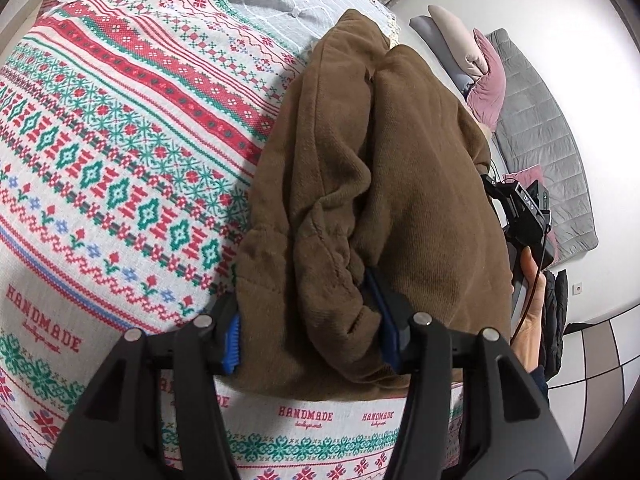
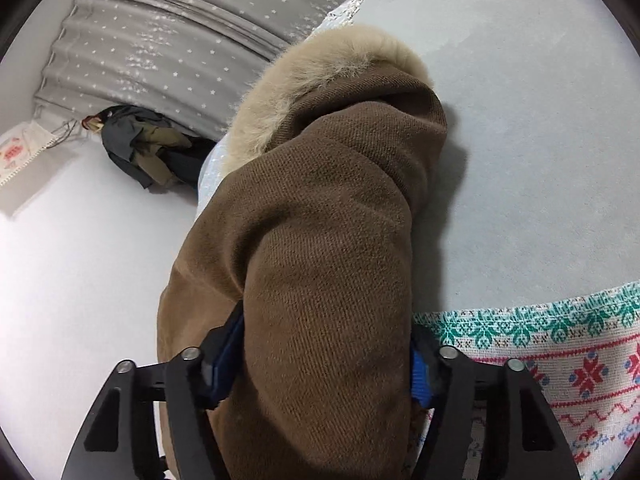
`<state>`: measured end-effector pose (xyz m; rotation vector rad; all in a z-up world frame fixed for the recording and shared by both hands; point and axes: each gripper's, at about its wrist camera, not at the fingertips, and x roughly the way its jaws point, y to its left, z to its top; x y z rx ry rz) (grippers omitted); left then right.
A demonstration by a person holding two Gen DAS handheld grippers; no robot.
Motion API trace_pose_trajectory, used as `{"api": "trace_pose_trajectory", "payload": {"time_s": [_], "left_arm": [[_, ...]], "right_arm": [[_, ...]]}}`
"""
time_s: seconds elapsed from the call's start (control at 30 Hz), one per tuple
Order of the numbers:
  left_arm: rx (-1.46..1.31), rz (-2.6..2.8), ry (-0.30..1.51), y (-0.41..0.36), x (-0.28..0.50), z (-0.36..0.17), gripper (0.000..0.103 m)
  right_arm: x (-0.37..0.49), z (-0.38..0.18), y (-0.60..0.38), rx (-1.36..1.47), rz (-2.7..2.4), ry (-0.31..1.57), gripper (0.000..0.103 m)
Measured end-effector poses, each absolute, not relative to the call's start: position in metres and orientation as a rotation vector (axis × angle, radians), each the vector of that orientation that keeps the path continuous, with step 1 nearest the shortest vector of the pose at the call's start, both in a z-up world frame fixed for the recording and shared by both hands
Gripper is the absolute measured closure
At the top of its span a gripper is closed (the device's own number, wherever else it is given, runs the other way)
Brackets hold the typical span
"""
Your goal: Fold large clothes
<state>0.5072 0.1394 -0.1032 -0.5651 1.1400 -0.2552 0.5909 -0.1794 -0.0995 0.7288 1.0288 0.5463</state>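
Patterned cloth in red and green covers the bed on which the work is done; a grey starred curtain hangs behind, and a pale floor lies around.

Left gripper has its blue pads on both sides of a thick bunch of the brown coat; the plush fabric fills the gap completely and bulges over the pads, so I judge that it grips the coat. Right gripper stands the same way; a rounded roll of the brown coat sits between its pads and presses against both, so it also seems to hold it, though a part of the left pad is hidden by the fabric.

Further out, the coat lies as a long bundle doubled on itself, with its fur-trimmed hood at the far end toward the curtain; in the left view a hand with the other device shows at the right edge of the coat.

As for progress, the coat looks already folded lengthwise at least once, since it is narrow and thick; it is not yet a compact packet, and the hood end is still loose. What is left, I think, is one more fold across and laying it flat; a dark pile of clothes on the floor may wait for its turn.
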Motion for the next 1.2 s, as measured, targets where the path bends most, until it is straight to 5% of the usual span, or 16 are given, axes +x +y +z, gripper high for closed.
{"api": "trace_pose_trajectory", "payload": {"time_s": [0.13,0.47,1.0,1.2], "left_arm": [[-0.589,-0.262,1.129,0.136,0.515,-0.106,0.045],[-0.671,-0.245,1.067,0.141,0.518,-0.091,0.07],[-0.628,-0.26,0.764,0.218,0.439,0.015,0.072],[-0.6,-0.121,0.722,0.264,0.392,0.015,0.072]], "right_arm": [[0.591,-0.094,-0.173,0.686,0.51,1.042,0.042],[0.578,-0.033,-0.141,0.441,0.412,0.981,0.063],[0.505,0.107,-0.055,0.238,0.638,0.737,0.066],[0.5,0.103,0.03,0.242,0.86,0.741,0.066]]}}
